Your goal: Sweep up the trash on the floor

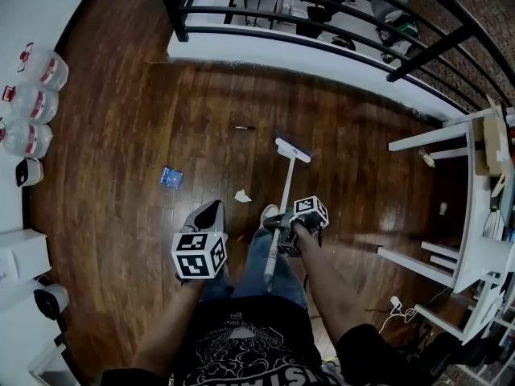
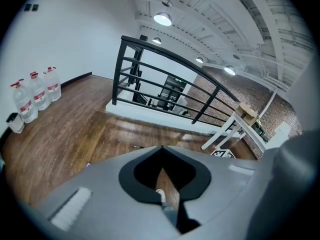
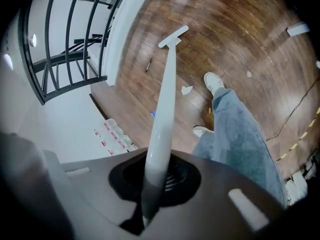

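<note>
Thin dark bit (image 1: 244, 127) on floor (image 1: 121, 183) too small for ID (broom handle (image 3: 164, 99) end w/in right tongs (image 3: 150, 199))

looks like the upper loft level of a converted industrial building: dark plank floor (image 1: 121, 159), black metal railing (image 2: 165, 79) overlooking a lower room, brick wall (image 2: 220, 91) beyond, round lamps (image 2: 162, 18) on a white ribbed ceiling, water jugs (image 1: 32, 103) lined along a white wall, white table (image 1: 451, 135) at the side.

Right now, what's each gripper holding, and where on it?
Right gripper is shut on the broom, at the upper handle, short of its end. Left gripper is shut on nothing.
</note>
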Motion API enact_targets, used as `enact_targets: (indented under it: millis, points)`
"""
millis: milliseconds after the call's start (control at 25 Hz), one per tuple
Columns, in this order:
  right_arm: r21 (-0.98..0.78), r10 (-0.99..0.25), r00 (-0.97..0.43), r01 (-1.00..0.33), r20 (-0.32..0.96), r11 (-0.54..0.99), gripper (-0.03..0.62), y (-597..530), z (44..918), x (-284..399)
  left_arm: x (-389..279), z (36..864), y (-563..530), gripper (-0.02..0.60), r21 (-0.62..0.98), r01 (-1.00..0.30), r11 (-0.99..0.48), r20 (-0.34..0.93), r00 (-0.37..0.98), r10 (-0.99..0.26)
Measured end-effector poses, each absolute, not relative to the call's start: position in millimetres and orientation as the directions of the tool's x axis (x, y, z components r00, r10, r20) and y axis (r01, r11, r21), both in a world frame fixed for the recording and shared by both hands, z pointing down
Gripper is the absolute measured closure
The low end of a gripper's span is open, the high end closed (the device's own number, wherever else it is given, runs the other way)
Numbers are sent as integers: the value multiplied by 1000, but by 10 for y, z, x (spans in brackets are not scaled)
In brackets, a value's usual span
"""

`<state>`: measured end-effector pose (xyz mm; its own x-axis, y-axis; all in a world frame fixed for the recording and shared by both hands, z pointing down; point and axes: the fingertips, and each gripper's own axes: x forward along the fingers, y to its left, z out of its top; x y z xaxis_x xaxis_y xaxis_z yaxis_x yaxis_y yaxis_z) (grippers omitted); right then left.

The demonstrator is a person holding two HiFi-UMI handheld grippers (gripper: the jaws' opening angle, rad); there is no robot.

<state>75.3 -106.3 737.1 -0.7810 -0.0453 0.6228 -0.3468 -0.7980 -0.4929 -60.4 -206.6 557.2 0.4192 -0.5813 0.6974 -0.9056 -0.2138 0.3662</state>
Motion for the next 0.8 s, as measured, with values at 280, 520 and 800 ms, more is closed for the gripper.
enact_targets:
  millis: [280,520,800]
  points:
    - [-495,-44,-786,-344,617,-798,592,-581,7354,19,-1161,5631,-1737,577,392,-891,-229,677,448,-584]
    - [-493,-36,-793,-342,608,-800,594,-107,7298,-540,-1511,5651,-1477,577,417,-875,-245,663,478,-576]
    - [-503,-22,-819,-331,574,-799,592,318,7125,-969,-1756,5701,-1308,577,447,-872,-197,663,472,-581]
